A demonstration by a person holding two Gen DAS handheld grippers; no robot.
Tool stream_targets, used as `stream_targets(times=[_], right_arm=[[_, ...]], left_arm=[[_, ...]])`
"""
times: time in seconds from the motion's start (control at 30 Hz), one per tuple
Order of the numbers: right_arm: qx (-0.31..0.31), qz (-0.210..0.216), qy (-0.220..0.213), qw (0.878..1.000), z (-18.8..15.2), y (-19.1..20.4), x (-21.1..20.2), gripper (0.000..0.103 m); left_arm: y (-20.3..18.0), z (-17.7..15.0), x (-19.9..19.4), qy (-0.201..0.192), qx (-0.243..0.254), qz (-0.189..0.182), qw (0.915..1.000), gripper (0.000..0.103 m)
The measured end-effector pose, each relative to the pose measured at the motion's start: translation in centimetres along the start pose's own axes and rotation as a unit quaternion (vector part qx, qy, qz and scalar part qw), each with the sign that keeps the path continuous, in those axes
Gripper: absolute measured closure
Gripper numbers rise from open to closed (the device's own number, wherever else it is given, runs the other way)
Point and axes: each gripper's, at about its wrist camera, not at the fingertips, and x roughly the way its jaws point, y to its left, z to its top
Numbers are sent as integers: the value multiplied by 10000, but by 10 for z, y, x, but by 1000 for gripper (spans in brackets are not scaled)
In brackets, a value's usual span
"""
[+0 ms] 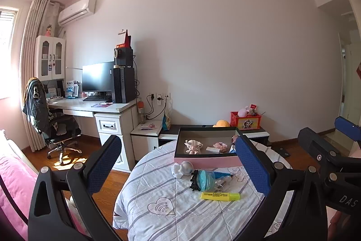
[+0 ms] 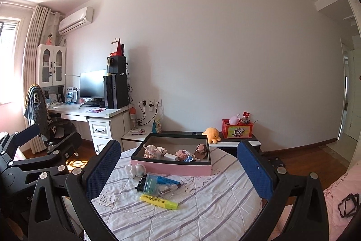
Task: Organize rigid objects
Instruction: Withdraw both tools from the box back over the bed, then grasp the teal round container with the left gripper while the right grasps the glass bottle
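While both grippers hang over the near edge of the round bench (image 2: 203, 214), neither holds anything. The left gripper (image 1: 178, 159) has its blue-padded fingers (image 1: 103, 164) spread wide, framing the clutter ahead of it. The right gripper (image 2: 179, 164) stands just as wide, a little to the right of the left one, whose black frame shows at the left edge of its view.

A striped quilt with a heart pattern covers the bench. On its far side sits the box (image 2: 171, 167), a shallow tray with pink walls and a dark rim. Inside it lie a pale figurine (image 2: 150, 150) at the left, a white block (image 2: 170, 156) and a pink round thing (image 2: 181, 153) in the middle, a brown cylinder (image 2: 200, 150) tipped on its side at the right, and a small blue item (image 2: 188, 159) just in front of that.

Loose on the quilt, in front of the box, lie the rest. A white toy (image 2: 135, 169) with a silver ball rests just beside the box's front left corner. Nearer the grippers, a teal dome piece (image 2: 150, 183), a blue pen (image 2: 168, 180) and a clear bottle (image 2: 167, 191) lie bunched together, touching or overlapping. A yellow highlighter (image 2: 159, 201) lies flat, closest to the grippers and slightly apart from that bunch.

Behind the bench a low cabinet carries a yellow plush (image 2: 211, 133) and a red crate (image 2: 237, 131).
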Motion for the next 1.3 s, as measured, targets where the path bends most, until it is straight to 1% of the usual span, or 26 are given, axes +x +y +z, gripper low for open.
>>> stream_targets(times=[0.2, 0.33, 0.43, 0.57, 0.77, 0.93, 1.07, 1.2, 1.3], right_arm=[[38, 11, 140, 9999, -4, -2, 7, 0], [56, 33, 287, 9996, -12, -3, 17, 0], [66, 40, 472, 9989, -22, -6, 30, 0], [106, 82, 839, 9964, -40, -11, 55, 0], [222, 183, 1464, 9888, -74, -19, 97, 0], [313, 239, 1872, 9815, -96, -25, 129, 0], [403, 244, 2063, 9774, -109, -32, 150, 0], [487, 188, 2208, 9739, -117, -43, 169, 0], [560, 133, 2292, 9717, -123, -53, 184, 0]], left_arm=[[-2, -6, 8, 106, 19, -22, 9999, 1], [-2, -15, 22, 303, 31, -86, 9995, 0], [-2, -27, 37, 547, 42, -133, 9984, 0], [-4, -46, 64, 1013, 62, -216, 9946, 0], [-7, -78, 106, 1743, 62, -347, 9841, 0], [-11, -97, 136, 2158, 83, -357, 9757, 0], [-17, -106, 156, 2342, 133, -391, 9713, 0], [-27, -111, 177, 2435, 220, -446, 9686, 0], [-37, -113, 192, 2410, 329, -522, 9686, 4]])
